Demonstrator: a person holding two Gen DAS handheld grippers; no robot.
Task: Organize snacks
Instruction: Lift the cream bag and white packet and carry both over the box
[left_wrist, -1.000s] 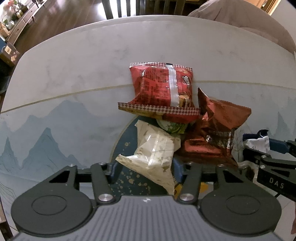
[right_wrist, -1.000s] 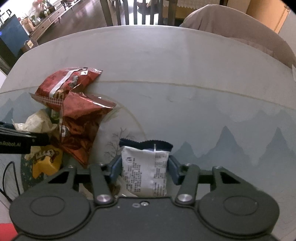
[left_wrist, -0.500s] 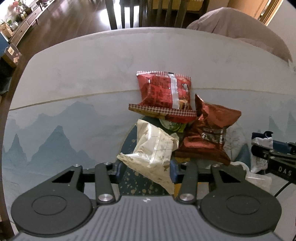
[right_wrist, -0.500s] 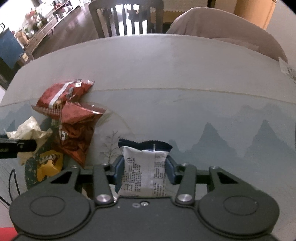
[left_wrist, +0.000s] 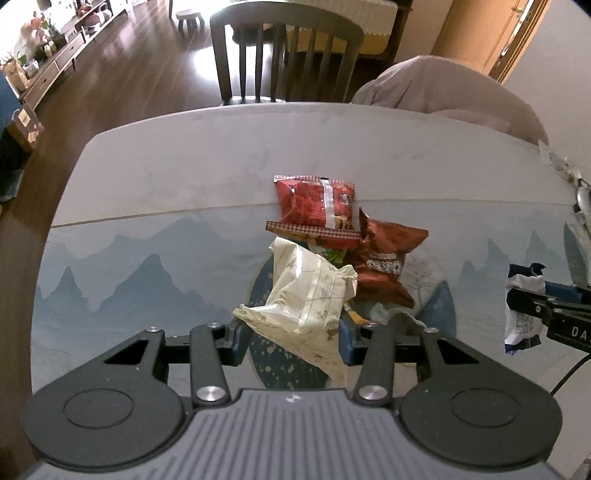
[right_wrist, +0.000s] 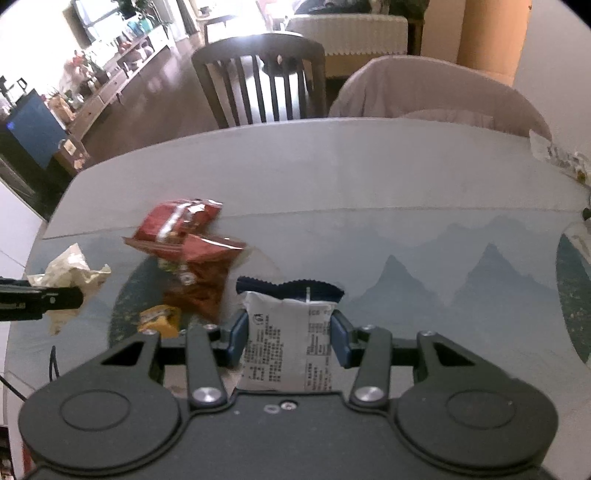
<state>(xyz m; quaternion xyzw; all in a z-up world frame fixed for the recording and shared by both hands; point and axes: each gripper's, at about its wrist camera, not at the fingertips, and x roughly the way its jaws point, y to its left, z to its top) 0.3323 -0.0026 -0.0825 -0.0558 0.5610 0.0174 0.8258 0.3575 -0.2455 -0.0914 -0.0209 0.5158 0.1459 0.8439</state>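
Left claw: blue pads pinch a cream packet, crinkled glossy film with a faint leaf print, puffed, one corner drooping below the pads. It hangs clear of the table, over a dark round plate speckled gold.

Just ahead of that claw, a heap: a red bag with a silver back seam and checked hem, flat and lying uppermost; to its right a dark red foil bag, creased and shiny, leaning on the heap. Something green shows between them, too hidden to name.

Right claw: blue pads clamp a white pouch, pillow-shaped, matte, dense small print, with a dark blue serrated top edge.

Table surface smooth, pale grey, printed with blue mountain shapes.

Only the right wrist view shows a yellow packet on the plate, ahead-left of the right claw, and the pouch's printed face. Only the left wrist view shows the plate's gold speckling and the red bag's hem. Each view catches the other claw at its edge.

A slatted wooden chair stands beyond the table's far edge.
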